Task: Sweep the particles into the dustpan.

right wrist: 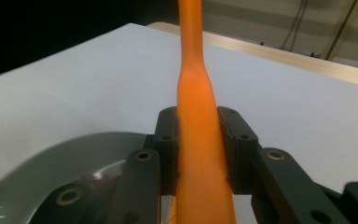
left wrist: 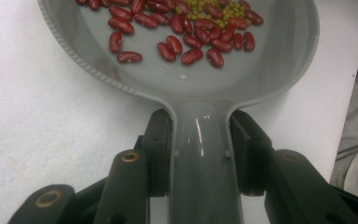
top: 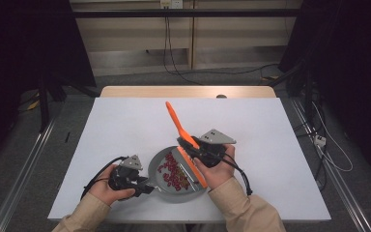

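A grey pan (top: 153, 162) sits on the white table near its front edge and holds red kidney beans (top: 173, 174). In the left gripper view the red beans (left wrist: 186, 42) lie beside small green beans (left wrist: 205, 9) in the pan (left wrist: 186, 79). My left gripper (left wrist: 200, 140) is shut on the pan's handle (left wrist: 200, 182), at the pan's lower left in the high view (top: 145, 186). My right gripper (top: 193, 147) is shut on an orange spatula (top: 176, 121). Its handle points up and away, and its blade (top: 193, 170) reaches over the pan's right side. The right gripper view shows the jaws (right wrist: 200, 140) pressing the spatula (right wrist: 198, 102) from both sides.
The white tabletop (top: 125, 121) stretches wide to the left, right and far side of the pan. A wooden edge (top: 188, 92) runs along the table's far end. Cables (top: 319, 140) trail on the floor at the right.
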Demonstrator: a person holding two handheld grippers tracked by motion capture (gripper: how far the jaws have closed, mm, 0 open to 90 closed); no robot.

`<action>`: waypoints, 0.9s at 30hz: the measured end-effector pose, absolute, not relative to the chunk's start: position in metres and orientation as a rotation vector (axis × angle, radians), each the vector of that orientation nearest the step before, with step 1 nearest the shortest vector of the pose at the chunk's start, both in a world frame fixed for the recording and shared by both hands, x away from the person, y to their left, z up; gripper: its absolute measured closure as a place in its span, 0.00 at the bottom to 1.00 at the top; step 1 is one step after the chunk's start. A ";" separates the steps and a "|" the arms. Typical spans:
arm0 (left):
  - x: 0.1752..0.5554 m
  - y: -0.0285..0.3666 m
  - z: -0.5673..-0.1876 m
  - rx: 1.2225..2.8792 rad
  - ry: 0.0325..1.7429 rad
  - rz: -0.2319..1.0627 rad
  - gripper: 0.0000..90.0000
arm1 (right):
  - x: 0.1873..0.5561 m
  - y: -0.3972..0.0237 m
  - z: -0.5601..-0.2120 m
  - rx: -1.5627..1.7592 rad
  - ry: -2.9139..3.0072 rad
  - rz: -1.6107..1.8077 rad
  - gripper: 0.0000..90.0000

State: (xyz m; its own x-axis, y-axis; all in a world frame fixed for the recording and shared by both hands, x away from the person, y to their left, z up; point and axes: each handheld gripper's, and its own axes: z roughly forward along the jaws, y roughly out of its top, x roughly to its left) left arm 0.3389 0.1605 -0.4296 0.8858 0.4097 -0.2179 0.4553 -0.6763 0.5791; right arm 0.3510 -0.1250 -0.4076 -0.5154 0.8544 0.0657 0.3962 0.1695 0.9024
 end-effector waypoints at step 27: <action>0.340 0.163 -0.428 2.416 0.642 -0.089 0.70 | 0.337 -0.102 -0.430 1.180 2.041 1.391 0.79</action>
